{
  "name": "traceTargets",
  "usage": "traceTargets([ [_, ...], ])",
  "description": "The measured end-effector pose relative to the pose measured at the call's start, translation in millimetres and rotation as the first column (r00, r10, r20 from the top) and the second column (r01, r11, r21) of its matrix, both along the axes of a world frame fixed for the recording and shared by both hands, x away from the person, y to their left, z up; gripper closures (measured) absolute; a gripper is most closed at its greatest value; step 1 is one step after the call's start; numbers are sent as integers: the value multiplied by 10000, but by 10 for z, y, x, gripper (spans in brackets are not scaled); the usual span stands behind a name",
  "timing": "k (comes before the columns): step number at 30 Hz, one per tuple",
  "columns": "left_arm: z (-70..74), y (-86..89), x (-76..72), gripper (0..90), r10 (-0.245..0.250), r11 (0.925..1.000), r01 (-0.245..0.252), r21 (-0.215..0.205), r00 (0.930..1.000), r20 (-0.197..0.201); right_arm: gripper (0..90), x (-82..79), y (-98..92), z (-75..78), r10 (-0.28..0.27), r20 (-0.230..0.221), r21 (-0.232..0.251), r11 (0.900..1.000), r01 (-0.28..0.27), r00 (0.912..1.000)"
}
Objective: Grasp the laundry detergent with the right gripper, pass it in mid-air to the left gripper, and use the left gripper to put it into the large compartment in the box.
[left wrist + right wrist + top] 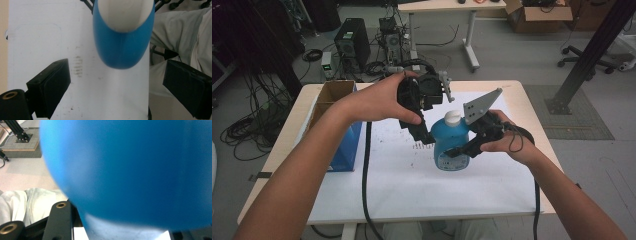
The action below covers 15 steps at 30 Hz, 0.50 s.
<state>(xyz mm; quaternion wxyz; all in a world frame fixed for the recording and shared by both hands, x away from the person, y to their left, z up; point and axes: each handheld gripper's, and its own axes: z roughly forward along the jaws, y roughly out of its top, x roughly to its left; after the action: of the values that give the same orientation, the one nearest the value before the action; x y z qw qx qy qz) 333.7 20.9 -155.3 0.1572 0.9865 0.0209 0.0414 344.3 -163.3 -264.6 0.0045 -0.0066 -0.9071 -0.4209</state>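
Gripping the blue bottle [452,142] around its lower body, the right tool [462,149] is clenched on it, and in the right gripper view the blue wall is pressing right up against the lens between the jaws. The bottle is standing upright on the white sheet [412,185] covering the surface [532,100], near its middle. Just above it, the left tool [117,82] is hanging over the white cap [453,117] with its jaws released and spread wide, and in the left gripper view the cap and blue shoulder are lying between them without touching either pad. The step in hand is looking like steadying the bottle while the other hand is lining up on the cap. The next move is probably calling for the left tool to be lowering squarely over the cap and closing on it, with the right grip holding firm. Farther off, a cardboard box [332,95] is sitting at the left edge of the surface.
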Motion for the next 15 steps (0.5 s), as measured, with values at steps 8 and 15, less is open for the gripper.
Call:
traceTargets([
  [8,-8,-25,-13,78,-47,10000,47,62,10000,-4,440,8,91,11,33,-11,-109,9999,-34,10000],
  [15,-37,-70,-7,78,-68,9999,68,148,10000,40,440,7,176,30,68,1,-280,9996,-68,10000],
])
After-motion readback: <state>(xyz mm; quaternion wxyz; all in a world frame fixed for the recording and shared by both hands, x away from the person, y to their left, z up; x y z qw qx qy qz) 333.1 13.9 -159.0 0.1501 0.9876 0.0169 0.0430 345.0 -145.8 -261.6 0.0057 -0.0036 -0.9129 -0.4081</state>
